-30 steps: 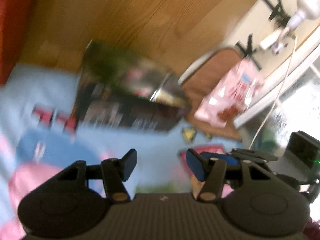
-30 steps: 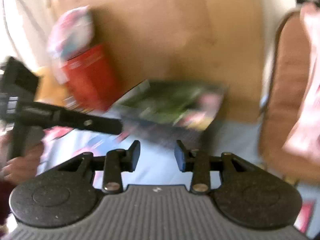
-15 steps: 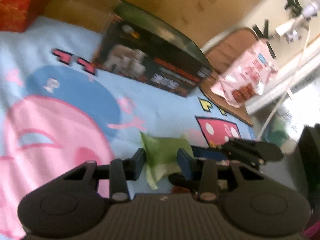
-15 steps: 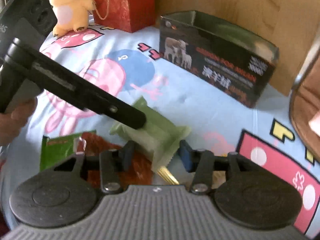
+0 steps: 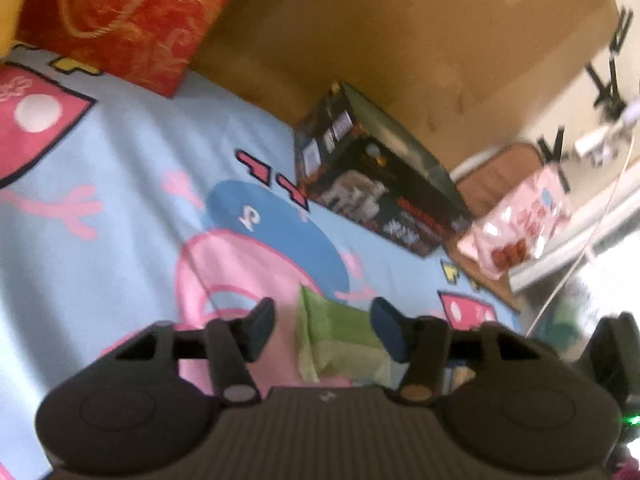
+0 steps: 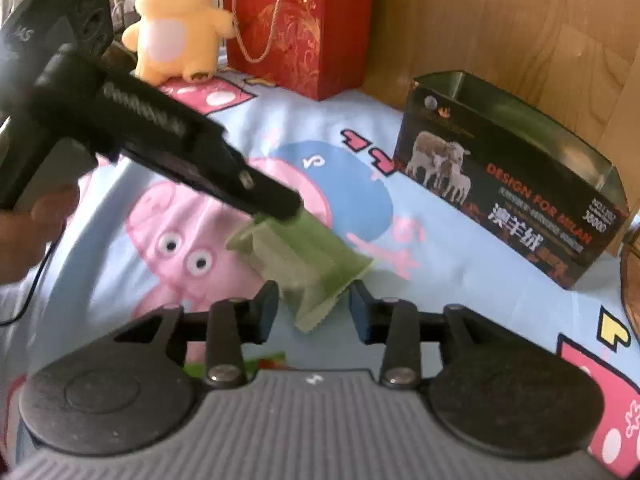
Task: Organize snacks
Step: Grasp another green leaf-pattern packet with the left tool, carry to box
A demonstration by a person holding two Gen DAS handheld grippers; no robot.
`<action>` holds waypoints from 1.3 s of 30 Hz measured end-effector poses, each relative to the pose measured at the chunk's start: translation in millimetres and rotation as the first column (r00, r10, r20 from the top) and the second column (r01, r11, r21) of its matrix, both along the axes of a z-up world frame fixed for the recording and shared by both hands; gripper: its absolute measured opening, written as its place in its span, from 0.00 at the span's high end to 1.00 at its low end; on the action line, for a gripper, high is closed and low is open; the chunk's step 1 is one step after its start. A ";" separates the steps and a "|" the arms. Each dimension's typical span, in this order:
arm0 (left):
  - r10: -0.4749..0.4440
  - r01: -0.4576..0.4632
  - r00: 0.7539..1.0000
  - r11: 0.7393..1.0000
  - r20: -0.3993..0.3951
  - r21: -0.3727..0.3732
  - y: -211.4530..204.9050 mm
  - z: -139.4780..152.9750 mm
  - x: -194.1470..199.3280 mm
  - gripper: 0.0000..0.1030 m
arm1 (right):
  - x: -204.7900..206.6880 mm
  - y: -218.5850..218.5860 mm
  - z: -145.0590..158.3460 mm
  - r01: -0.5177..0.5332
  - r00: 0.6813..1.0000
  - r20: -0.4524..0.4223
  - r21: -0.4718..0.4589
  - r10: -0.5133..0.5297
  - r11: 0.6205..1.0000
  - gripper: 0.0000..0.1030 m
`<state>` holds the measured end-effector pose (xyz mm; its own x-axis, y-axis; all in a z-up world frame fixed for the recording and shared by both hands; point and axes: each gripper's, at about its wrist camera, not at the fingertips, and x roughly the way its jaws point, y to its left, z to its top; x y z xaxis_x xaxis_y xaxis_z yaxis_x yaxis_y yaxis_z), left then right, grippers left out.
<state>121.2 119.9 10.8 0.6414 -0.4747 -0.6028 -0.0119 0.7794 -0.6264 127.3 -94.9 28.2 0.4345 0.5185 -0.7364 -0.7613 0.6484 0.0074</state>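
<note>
pale green snack packet (image 6: 298, 256), crinkled, serrated end, on cartoon cloth (image 6: 440, 276)

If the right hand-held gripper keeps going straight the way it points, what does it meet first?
Most likely the green snack packet: its near end already lies between the open fingers of the right hand-held gripper, though contact is hard to judge. Beyond it is only the cartoon blanket.
</note>
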 end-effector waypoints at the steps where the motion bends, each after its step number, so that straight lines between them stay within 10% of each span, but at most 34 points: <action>1: 0.004 -0.004 1.000 1.000 0.002 -0.006 1.8 -0.1 -0.1 0.45 | -2.1 -3.7 0.3 0.001 1.000 0.006 -0.001 -0.001 1.000 0.51; 13: -0.067 0.068 0.998 0.994 -0.015 0.084 -35.6 -0.8 1.0 0.64 | -5.1 6.6 -4.5 -0.002 0.999 0.033 0.044 0.001 0.999 0.56; 23: -0.141 0.112 0.970 0.982 0.199 0.150 -63.9 92.2 61.5 0.64 | 21.9 -24.3 53.7 0.107 0.970 0.200 0.151 -0.136 0.983 0.60; 29: -0.083 0.034 0.981 0.962 0.173 0.273 -83.0 89.6 142.2 0.35 | 99.8 -28.5 72.5 0.221 0.948 0.200 0.152 -0.249 0.963 0.42; 39: -0.216 0.203 0.966 0.974 0.143 0.101 -82.8 56.5 64.1 0.38 | 35.0 -152.8 69.4 0.323 0.925 0.103 0.297 -0.366 0.899 0.41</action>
<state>185.3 37.1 67.3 0.6201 -0.5600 -0.5495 0.2479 0.8044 -0.5400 162.3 -247.8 97.6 0.7174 0.4850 -0.5001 -0.4964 0.8595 0.1214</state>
